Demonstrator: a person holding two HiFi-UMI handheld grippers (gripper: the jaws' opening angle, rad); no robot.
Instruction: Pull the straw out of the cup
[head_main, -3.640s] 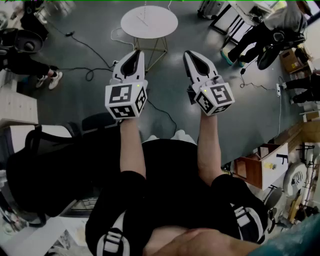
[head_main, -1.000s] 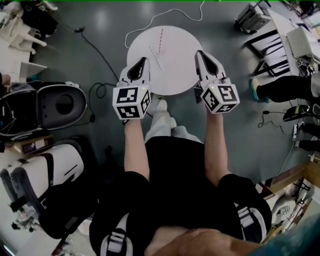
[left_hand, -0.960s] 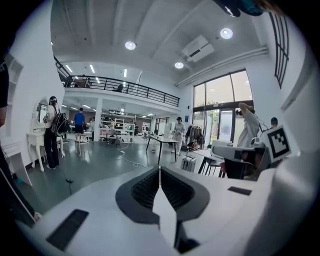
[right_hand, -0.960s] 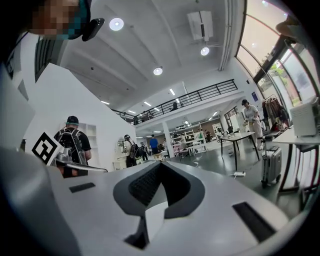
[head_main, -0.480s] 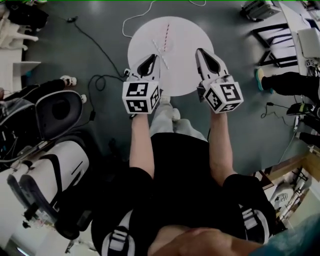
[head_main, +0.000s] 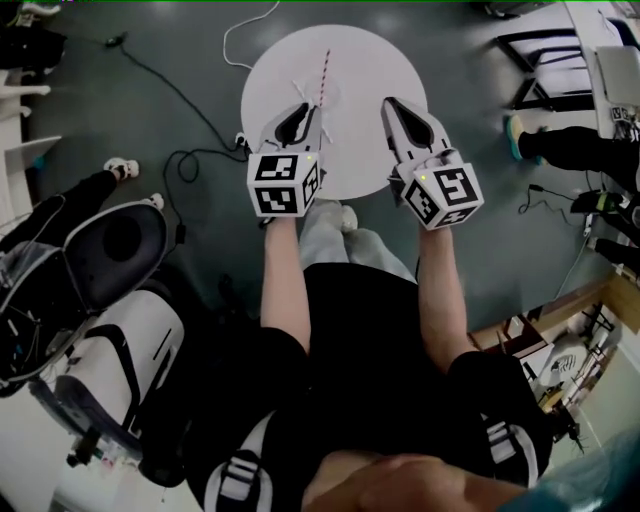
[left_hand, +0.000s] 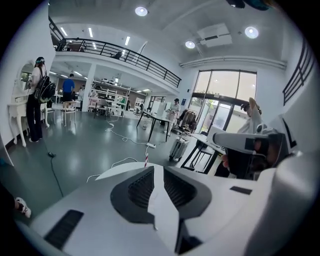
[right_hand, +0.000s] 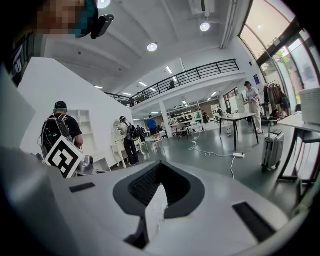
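A red-and-white striped straw (head_main: 324, 72) stands on the round white table (head_main: 370, 60). The clear cup around its lower end (head_main: 318, 97) is faint and hard to make out. My left gripper (head_main: 303, 107) hovers over the table's near part, shut and empty, its tip just short of the straw's base. The right gripper (head_main: 390, 102) is level with it, to the right of the straw, also shut and empty. In the left gripper view the straw (left_hand: 146, 160) pokes up just past the closed jaw tips (left_hand: 154, 167). The right gripper view shows only its shut jaws (right_hand: 160, 163).
Cables (head_main: 190, 110) snake over the grey floor left of the table. Black cases and white equipment (head_main: 115, 240) stand at the left, beside a person's shoe (head_main: 120, 166). Table frames (head_main: 545, 55) and someone's legs (head_main: 565, 145) are at the right. A suitcase (right_hand: 272, 147) stands on the open hall floor.
The person has walked up to the round table, which now lies under both grippers. The left gripper has edged closer to the straw. Both grippers stay shut.
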